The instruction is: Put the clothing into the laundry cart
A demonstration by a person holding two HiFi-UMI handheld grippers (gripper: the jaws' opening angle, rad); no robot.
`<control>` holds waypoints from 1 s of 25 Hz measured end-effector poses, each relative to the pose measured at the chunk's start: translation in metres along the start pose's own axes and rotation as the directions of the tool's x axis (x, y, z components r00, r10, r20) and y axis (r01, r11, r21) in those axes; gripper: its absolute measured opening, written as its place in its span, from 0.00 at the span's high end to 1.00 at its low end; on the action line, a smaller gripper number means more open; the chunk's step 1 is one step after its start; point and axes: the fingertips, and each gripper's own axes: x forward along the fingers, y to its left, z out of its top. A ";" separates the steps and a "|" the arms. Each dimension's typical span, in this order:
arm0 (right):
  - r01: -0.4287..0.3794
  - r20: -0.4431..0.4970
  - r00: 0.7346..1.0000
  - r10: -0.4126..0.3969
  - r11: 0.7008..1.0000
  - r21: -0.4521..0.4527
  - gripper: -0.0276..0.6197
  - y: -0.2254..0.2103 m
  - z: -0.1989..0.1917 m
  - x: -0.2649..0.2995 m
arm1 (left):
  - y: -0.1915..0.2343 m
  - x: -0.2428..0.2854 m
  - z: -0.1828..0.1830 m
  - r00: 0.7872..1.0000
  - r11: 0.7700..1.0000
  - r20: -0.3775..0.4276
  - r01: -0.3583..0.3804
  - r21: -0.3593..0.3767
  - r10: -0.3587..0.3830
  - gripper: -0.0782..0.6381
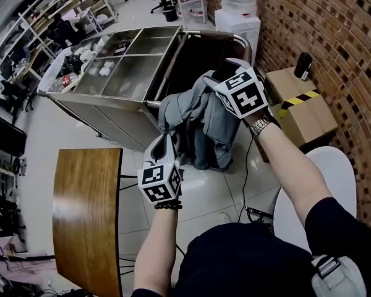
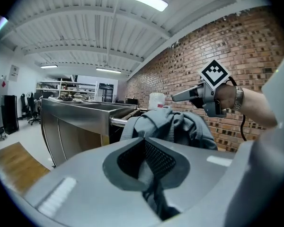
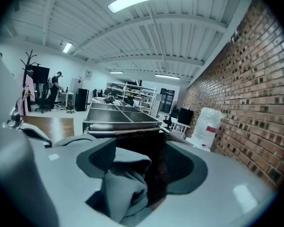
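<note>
Brick wall [image 1: 334,36] flanks the cart [image 1: 120,101]. Your left gripper [image 2: 145,138] pinches the clothing [image 1: 195,107] in its fingers; your right gripper [image 3: 140,140], fingers spread, has clothing loose between.

The white tiled floor [image 1: 68,119] is carrying a steel laundry cart [image 1: 120,73] standing just ahead of the left gripper [image 1: 164,146]. A wooden table [image 1: 86,209] is sitting to that gripper's left. A taped cardboard box [image 1: 300,107] is resting to the right of the right gripper [image 1: 222,71]. Grey clothing [image 1: 198,113] is hanging over the cart's rim between the two grippers.
</note>
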 end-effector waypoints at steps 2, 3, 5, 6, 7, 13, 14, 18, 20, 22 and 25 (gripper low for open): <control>0.002 0.006 1.000 -0.002 1.000 -0.002 0.46 0.002 -0.001 -0.003 | -0.003 -0.001 0.000 1.000 1.000 0.002 0.008 0.000 -0.008 0.89; 0.001 0.011 1.000 -0.001 1.000 -0.003 0.46 0.004 -0.001 -0.006 | -0.004 -0.001 -0.001 1.000 1.000 0.003 0.011 -0.001 -0.011 0.89; -0.004 0.023 1.000 0.005 1.000 -0.006 0.46 0.012 -0.001 -0.011 | -0.005 -0.004 -0.002 1.000 1.000 0.008 0.018 -0.002 -0.018 0.89; -0.010 0.029 1.000 0.010 1.000 -0.008 0.48 0.016 -0.001 -0.014 | -0.006 -0.005 -0.001 1.000 1.000 0.011 0.022 -0.002 -0.022 0.89; -0.015 0.034 0.999 0.016 1.000 -0.009 0.49 0.021 -0.001 -0.017 | -0.007 -0.006 -0.001 1.000 1.000 0.014 0.026 0.000 -0.026 0.89; -0.024 0.058 0.998 0.025 1.000 -0.018 0.50 0.040 0.001 -0.042 | -0.019 -0.016 0.014 0.998 0.999 0.027 0.053 0.008 -0.053 0.89; -0.023 0.065 0.998 0.024 1.000 -0.019 0.50 0.045 0.002 -0.048 | -0.020 -0.019 0.016 0.998 0.998 0.030 0.057 0.011 -0.058 0.89; -0.017 0.097 0.995 0.020 0.999 -0.028 0.53 0.070 0.010 -0.074 | -0.027 -0.039 0.024 0.996 0.997 0.041 0.078 0.018 -0.078 0.89; -0.010 0.109 0.994 0.014 0.999 -0.033 0.55 0.084 0.013 -0.089 | -0.030 -0.052 0.027 0.995 0.996 0.044 0.090 0.022 -0.090 0.89; -0.001 0.119 0.993 0.006 0.999 -0.040 0.56 0.099 0.017 -0.105 | -0.033 -0.066 0.029 0.994 0.994 0.045 0.102 0.031 -0.103 0.89; 0.012 0.132 0.991 -0.005 0.999 -0.051 0.58 0.121 0.021 -0.129 | -0.042 -0.089 0.039 0.991 0.992 0.052 0.125 0.034 -0.126 0.89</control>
